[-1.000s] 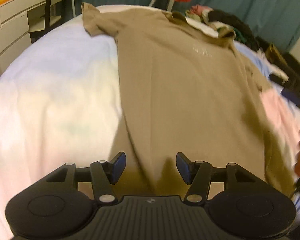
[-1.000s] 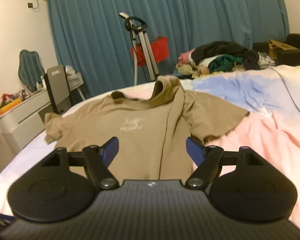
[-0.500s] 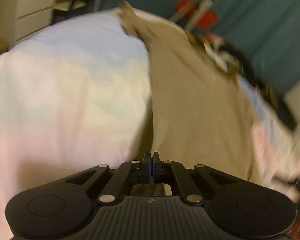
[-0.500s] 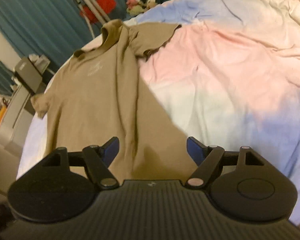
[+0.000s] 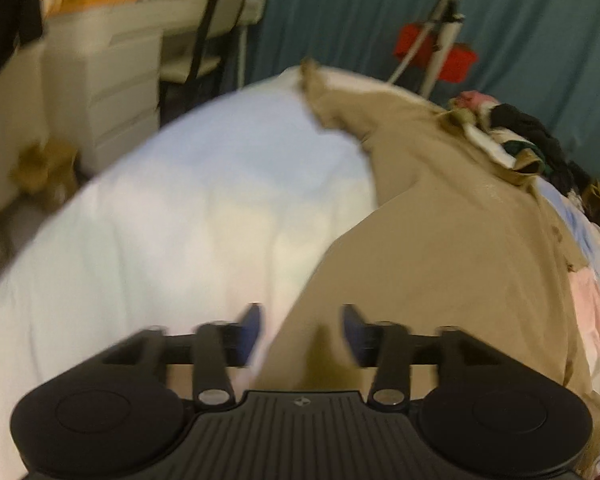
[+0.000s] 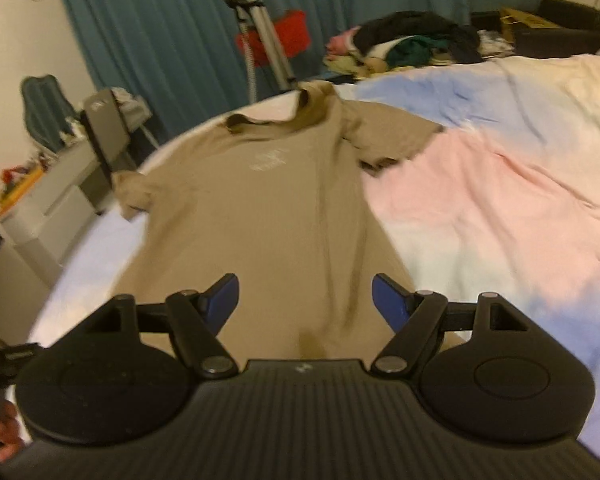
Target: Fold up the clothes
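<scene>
While the shirt (image 6: 268, 208) lies flat, front up, on the bed (image 6: 500, 184), both grippers sit over its near hem with nothing between their fingers. The left gripper (image 5: 300, 332) has its fingers apart, over the shirt's left hem corner where tan cloth meets white cover (this view is blurred). The right gripper (image 6: 305, 300) also has its fingers spread wide, centred on the hem, and the cloth beneath appears untouched by the pads.

Containers: a red bin (image 6: 280, 36) sits behind a tripod (image 6: 260, 28) at the curtain (image 6: 160, 20); its contents cannot be seen.

Surroundings: a clothes pile (image 6: 412, 40) occupies the far end of the bed, just beyond the shirt's collar. A desk (image 5: 140, 40) with drawers, its top cluttered, and a chair (image 6: 108, 136) stand off the bed's left side, near the left sleeve (image 6: 134, 192). A hand (image 6: 0, 436) shows at the lower left edge of the right view.

Edges and room: the left sleeve lies close to the bed's left edge. The right sleeve (image 6: 392, 136) spreads onto the pink part of the cover. To the shirt's right the cover is open and only lightly wrinkled; to its left a narrower white strip remains before the edge.
</scene>
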